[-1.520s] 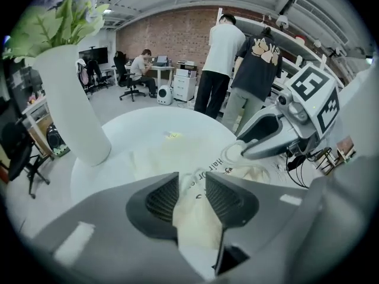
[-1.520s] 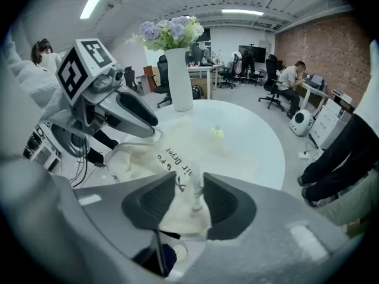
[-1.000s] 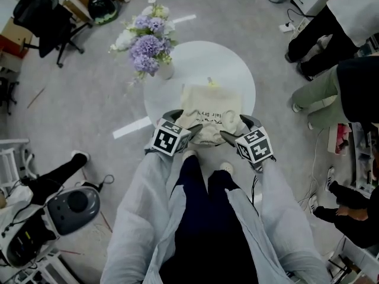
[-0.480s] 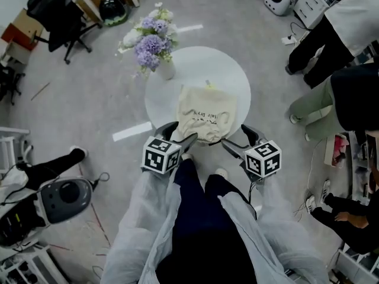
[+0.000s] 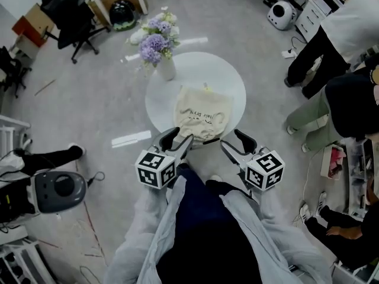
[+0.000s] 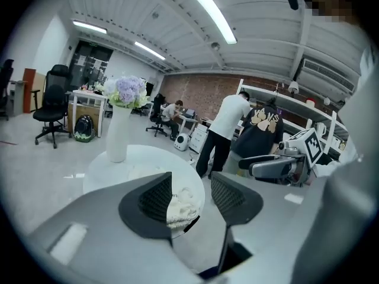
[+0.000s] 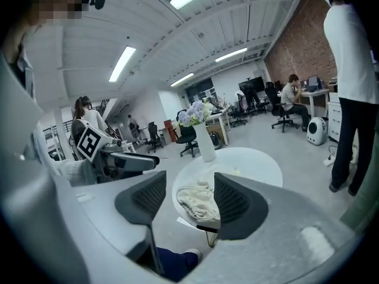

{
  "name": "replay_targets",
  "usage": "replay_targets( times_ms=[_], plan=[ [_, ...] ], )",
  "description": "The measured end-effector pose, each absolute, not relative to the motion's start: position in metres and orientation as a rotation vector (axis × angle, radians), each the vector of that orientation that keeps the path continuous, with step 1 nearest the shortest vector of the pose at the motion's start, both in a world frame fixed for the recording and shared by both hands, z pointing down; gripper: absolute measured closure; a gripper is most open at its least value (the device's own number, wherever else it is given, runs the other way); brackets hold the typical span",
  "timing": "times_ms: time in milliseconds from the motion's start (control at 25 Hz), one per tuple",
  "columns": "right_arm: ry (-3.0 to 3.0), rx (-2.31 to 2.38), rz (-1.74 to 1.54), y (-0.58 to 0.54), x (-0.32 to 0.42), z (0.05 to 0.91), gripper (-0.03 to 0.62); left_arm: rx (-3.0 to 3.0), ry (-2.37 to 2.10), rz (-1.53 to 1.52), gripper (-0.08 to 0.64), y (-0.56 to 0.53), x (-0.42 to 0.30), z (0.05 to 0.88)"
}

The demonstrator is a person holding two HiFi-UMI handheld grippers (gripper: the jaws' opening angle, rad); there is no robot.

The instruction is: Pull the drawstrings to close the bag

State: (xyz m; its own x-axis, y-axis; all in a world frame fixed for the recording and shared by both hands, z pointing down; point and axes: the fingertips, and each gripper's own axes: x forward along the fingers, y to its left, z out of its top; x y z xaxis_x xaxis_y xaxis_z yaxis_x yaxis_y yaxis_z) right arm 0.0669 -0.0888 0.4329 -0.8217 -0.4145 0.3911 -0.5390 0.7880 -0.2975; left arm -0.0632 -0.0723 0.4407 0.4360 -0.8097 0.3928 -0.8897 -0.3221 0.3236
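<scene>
A cream drawstring bag [image 5: 203, 114] lies on the round white table [image 5: 228, 78], its bunched mouth at the near edge. My left gripper [image 5: 180, 138] hovers just short of that edge, apart from the bag. Its jaws have just been closing and hold nothing. My right gripper [image 5: 232, 141] hovers level with it on the right, its jaws likewise just closing on nothing. In the left gripper view the bag [image 6: 180, 209] shows below and beyond the left gripper [image 6: 191, 182]. In the right gripper view the bag [image 7: 198, 203] lies beyond the right gripper [image 7: 189, 185].
A white vase of purple flowers [image 5: 159, 43] stands at the table's far left rim. Several people stand to the right [image 5: 331, 93]. A black office chair [image 5: 68, 10] is at the far left and a grey machine [image 5: 56, 191] sits on the floor at the left.
Both grippers have come away from the bag's near end, rising and drawing back toward the person. The bag stays on the table with its mouth bunched.
</scene>
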Motion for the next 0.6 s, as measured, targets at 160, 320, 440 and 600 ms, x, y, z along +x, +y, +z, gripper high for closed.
replay_targets(
  times_ms=[160, 320, 440, 600],
  plan=[
    [-2.709, 0.771, 0.535, -0.078, 0.079, 0.414, 0.410, 2.233, -1.468, 0.173, 0.381, -0.062, -0.051, 0.423],
    [-2.719, 0.836, 0.496, -0.074, 0.095, 0.405, 0.474, 2.240, -1.503, 0.158, 0.445, -0.054, -0.040, 0.415],
    [-2.707, 0.864, 0.480, -0.070, 0.109, 0.408, 0.503, 2.214, -1.520, 0.107, 0.492, -0.048, -0.034, 0.415],
    [-2.660, 0.891, 0.479, -0.063, 0.129, 0.422, 0.561, 2.204, -1.505, 0.114, 0.545, -0.038, -0.026, 0.424]
  ],
)
